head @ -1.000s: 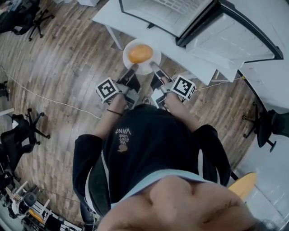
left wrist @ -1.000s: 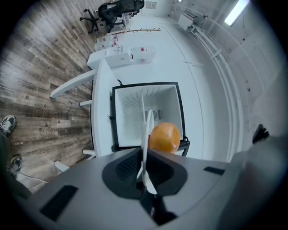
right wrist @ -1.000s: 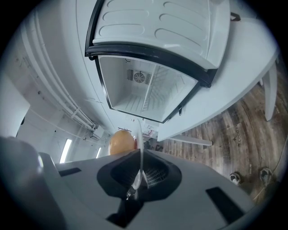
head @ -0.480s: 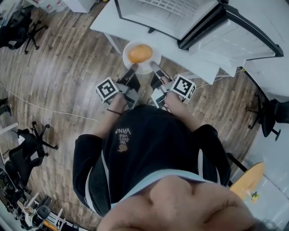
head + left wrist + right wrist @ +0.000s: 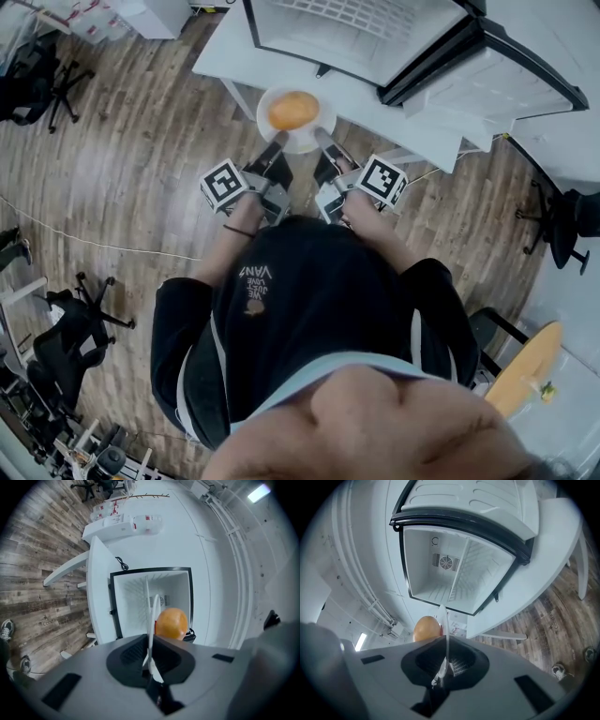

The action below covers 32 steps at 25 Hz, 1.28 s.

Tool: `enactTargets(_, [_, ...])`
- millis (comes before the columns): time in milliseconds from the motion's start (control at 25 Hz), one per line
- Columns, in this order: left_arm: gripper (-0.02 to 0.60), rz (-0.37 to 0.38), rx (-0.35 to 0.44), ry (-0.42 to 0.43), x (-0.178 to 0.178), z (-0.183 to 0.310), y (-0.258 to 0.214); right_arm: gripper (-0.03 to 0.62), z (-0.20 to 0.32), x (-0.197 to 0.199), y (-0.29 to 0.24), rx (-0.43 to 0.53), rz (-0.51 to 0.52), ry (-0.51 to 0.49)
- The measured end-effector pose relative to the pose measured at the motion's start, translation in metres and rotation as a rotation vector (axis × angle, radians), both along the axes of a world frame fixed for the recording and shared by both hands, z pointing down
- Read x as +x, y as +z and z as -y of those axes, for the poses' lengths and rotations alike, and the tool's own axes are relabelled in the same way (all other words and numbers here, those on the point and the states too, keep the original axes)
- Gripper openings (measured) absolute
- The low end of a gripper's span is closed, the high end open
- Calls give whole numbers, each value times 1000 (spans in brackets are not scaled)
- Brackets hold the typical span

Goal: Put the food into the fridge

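Observation:
A round orange food item lies on a white plate, held in the air before the white table. My left gripper is shut on the plate's near left rim, and my right gripper is shut on its near right rim. In the left gripper view the plate shows edge-on between the jaws, the food just to its right. In the right gripper view the plate edge runs into the jaws with the food on its left. The open fridge stands ahead on the table, its inside white and bare.
The fridge door swings out to the right. The white table bears the fridge; its legs reach the wooden floor. Office chairs stand at the left, another chair at the right, and a round wooden top at the lower right.
Both grippers kept their hold and carried the plate a little over the floor toward the fridge; the chairs at the left have slid down the picture.

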<state>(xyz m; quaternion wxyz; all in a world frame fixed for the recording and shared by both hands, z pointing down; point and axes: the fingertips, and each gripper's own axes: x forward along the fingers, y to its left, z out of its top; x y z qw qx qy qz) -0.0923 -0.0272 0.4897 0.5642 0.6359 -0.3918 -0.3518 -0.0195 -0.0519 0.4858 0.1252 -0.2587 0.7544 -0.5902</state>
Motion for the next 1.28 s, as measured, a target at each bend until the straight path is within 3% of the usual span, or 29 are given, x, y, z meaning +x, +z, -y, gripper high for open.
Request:
enactTargets(640, [29,-4,4,127,-35,19,5,21,9,-34,3,2,20,119])
enactTargets(960, [29,-20,0,150,-39,31,7,21,20,-32,8,1,-29,148])
enactTargets(1280, [29,-27,-3,146,-46,44,10,21,33,-41,11,-5,-16,149])
